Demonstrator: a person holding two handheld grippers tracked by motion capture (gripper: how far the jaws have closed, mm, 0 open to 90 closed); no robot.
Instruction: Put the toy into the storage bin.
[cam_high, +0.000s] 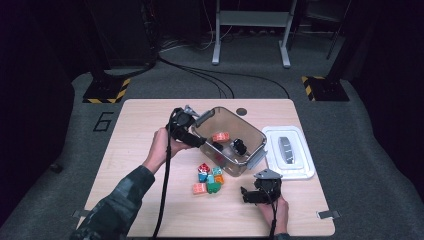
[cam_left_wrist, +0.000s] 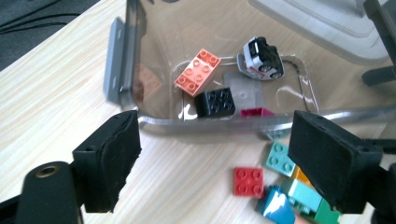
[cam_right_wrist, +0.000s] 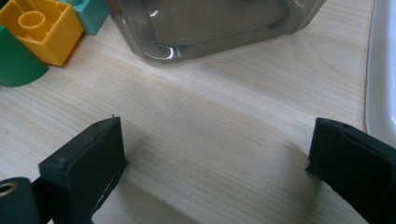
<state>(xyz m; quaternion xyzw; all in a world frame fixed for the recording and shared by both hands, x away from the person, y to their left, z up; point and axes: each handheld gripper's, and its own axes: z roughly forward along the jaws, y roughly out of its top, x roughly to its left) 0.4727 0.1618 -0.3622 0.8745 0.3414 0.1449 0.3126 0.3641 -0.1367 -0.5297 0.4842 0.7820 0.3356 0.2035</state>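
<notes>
A clear plastic bin (cam_high: 234, 167) stands mid-table. It holds a salmon brick (cam_left_wrist: 198, 72), a black brick (cam_left_wrist: 215, 101), a toy car (cam_left_wrist: 261, 58) and a grey plate (cam_left_wrist: 245, 91). My left gripper (cam_high: 201, 142) hovers at the bin's left rim (cam_left_wrist: 210, 125). It is open, and nothing is between its jaws (cam_left_wrist: 215, 140). Loose bricks (cam_high: 209, 180) lie in front of the bin, among them a red one (cam_left_wrist: 248, 180) and a teal one (cam_left_wrist: 279, 157). My right gripper (cam_high: 244, 195) rests low near the front edge, open over bare wood (cam_right_wrist: 215, 149).
The bin's white lid (cam_high: 289, 152) lies to its right, and its edge (cam_right_wrist: 383, 70) is close to the right gripper. A yellow brick (cam_right_wrist: 39, 30) and a green curved piece (cam_right_wrist: 16, 63) sit at the pile's near side. Bare wood spreads left of the left hand.
</notes>
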